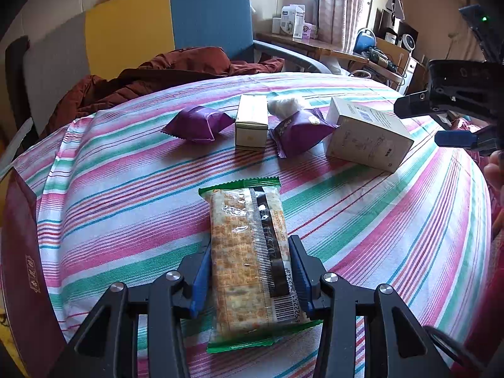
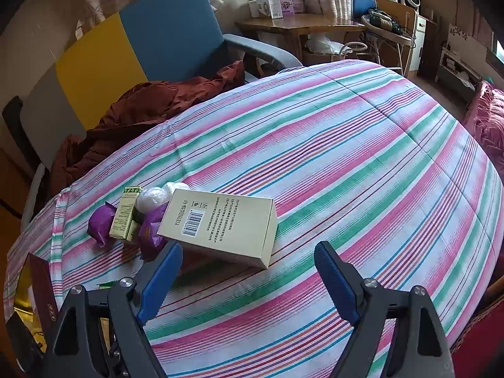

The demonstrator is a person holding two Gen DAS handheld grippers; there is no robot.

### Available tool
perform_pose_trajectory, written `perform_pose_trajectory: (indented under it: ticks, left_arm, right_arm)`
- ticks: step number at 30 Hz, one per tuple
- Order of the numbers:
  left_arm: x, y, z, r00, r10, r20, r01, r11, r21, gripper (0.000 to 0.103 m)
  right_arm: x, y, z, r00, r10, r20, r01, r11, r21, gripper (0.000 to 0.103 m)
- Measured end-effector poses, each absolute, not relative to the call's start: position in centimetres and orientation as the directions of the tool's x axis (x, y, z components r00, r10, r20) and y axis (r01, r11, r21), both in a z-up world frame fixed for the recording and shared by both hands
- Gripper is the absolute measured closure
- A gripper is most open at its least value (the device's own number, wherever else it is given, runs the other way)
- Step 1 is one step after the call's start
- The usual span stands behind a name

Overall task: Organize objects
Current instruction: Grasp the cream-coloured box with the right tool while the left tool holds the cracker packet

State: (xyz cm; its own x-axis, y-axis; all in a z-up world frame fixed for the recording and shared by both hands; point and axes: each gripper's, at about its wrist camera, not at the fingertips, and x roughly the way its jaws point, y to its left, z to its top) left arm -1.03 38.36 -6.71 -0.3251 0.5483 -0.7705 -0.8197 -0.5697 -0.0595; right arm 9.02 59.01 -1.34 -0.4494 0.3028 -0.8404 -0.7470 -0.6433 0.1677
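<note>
While the left tongs (image 1: 250, 271) pinch the cracker pack (image 1: 249, 261), the right tongs (image 2: 249, 280) gape empty over bare striped cloth (image 2: 362, 157).

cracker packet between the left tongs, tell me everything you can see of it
The cracker packet is a long clear plastic wrapper with green zigzag-cut ends, showing pale speckled crackers inside. A dark printed band runs down its right side, ending in a white barcode near the camera. It looks sealed and glossy. It lies flat on the striped cloth, lengthwise away from the camera, nearer than the other items. The left tongs are closed on its long sides, blue pads pressing both edges.
</note>
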Motion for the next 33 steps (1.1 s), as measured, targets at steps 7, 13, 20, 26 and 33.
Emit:
perform_pose_trajectory:
  ticks: [7,13,20,26,33]
  left_arm:
    - [-1.2,38.3,-6.7,-0.314,0.560,-0.766,-0.819,-0.569,-0.080,0.057]
    - [-1.4,38.1,-6.7,-0.297,0.576,-0.762,-0.817,-0.567,-0.110,0.057]
    - [-1.6,38.0,-6.6,-0.287,0.585,-0.758,-0.815,-0.566,-0.128,0.056]
    - [-1.6,37.9,-6.7,-0.283,0.590,-0.757,-0.814,-0.565,-0.136,0.056]
    - [-1.6,37.8,-6.7,-0.278,0.595,-0.754,-0.813,-0.564,-0.145,0.056]
  right_arm:
    - [7.5,57.9,-1.7,-0.413,0.281,-0.866,-0.691,-0.716,0.098,0.016]
    - [4.2,56.4,-0.6,-0.362,0.361,-0.859,-0.481,-0.862,-0.159,0.016]
    - [-0.1,57.2,-3.1,-0.267,0.330,-0.905,-0.209,-0.937,-0.280,0.016]
    - [-0.8,57.4,-6.4,-0.181,0.346,-0.921,-0.202,-0.929,-0.310,0.028]
    - [2.6,55.5,-6.1,-0.231,0.289,-0.929,-0.333,-0.921,-0.204,0.048]
